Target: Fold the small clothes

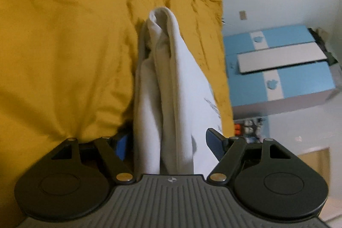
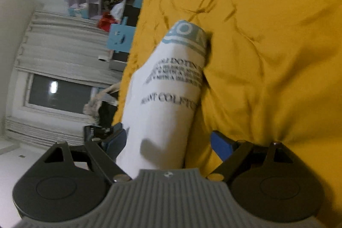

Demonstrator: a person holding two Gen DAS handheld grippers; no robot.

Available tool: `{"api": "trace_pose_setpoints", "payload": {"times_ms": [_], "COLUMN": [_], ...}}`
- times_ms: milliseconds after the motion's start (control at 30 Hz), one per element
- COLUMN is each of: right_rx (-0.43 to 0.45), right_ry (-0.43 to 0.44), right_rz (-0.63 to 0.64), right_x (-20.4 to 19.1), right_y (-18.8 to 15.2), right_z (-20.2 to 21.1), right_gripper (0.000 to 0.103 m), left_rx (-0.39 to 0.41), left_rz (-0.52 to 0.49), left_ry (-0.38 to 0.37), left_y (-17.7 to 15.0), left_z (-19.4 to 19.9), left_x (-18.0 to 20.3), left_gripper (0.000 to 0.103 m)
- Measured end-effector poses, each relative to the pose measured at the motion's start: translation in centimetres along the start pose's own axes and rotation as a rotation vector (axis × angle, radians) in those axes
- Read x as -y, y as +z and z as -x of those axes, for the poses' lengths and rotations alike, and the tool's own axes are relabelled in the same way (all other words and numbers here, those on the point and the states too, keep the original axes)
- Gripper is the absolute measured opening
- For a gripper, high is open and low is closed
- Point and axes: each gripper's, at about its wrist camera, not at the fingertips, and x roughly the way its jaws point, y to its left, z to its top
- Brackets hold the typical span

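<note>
Left wrist view looks along the left hand-held gripper (image 1: 168,142), whose fingers stand apart on either side of a folded white garment (image 1: 168,87). The cloth fills the gap between them, yet the right-hand pad shows clear of the fabric, so this reads as straddling rather than pinching. From here the garment runs straight ahead, away from the camera, its stacked folded edges ending in a rounded tip against the yellow bedspread (image 1: 64,35).

Right wrist view shows the right hand-held gripper (image 2: 168,142) spread just as wide around the same bundle, here seen on its printed face, with dark lettering and a pale blue band (image 2: 186,35) at the far end. The near blue pad (image 2: 221,147) has bedspread visible between it and the cloth.

Both hand-held grippers sit at one short end of the garment, and its long axis lies in line with the fingers of each. Neither looks nearer than the other. Whichever closes next would, by my judgement, catch all layers at this end.

Beyond the bed stand blue and white cupboards (image 1: 277,69) and a curtained window (image 2: 59,97).
</note>
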Motion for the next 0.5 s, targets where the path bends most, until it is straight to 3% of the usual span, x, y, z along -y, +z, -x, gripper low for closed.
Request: {"api": "trace_pose_setpoints", "payload": {"times_ms": [133,267,333,367,400,433,500], "right_rx": [-0.02,-0.057,-0.071,-0.071,-0.067,-0.059,-0.041], "right_ry": [0.041,0.044,0.033,0.025,0.009,-0.033,-0.056], "right_rz": [0.0,0.011,0.042,0.054,0.063,0.069,0.061], "right_x": [0.4,0.2,-0.4,-0.6,-0.8,-1.1,-1.0], "right_y": [0.8,1.8,1.8,1.6,1.5,1.3,1.1], "right_z": [-2.2,-5.7,-7.4,-8.0,-8.4,-8.7,-8.6], "right_gripper": [0.082,0.083,0.082,0.073,0.065,0.048,0.04], "left_rx": [-0.015,-0.04,-0.048,-0.044,-0.043,-0.036,-0.026], "left_rz": [-0.042,0.018,0.023,0.037,0.064,0.081,0.087], "left_ry": [-0.026,-0.072,-0.049,-0.008,0.024,0.039,0.057], "left_y": [0.0,0.0,-0.1,-0.2,-0.3,-0.4,-0.8], "left_z": [-1.3,-2.2,-2.6,-2.7,-2.7,-2.6,-2.2], "left_x": [-0.2,-0.7,-0.6,-0.5,-0.6,-0.4,0.3], "left_gripper": [0.084,0.081,0.071,0.054,0.047,0.042,0.033]}}
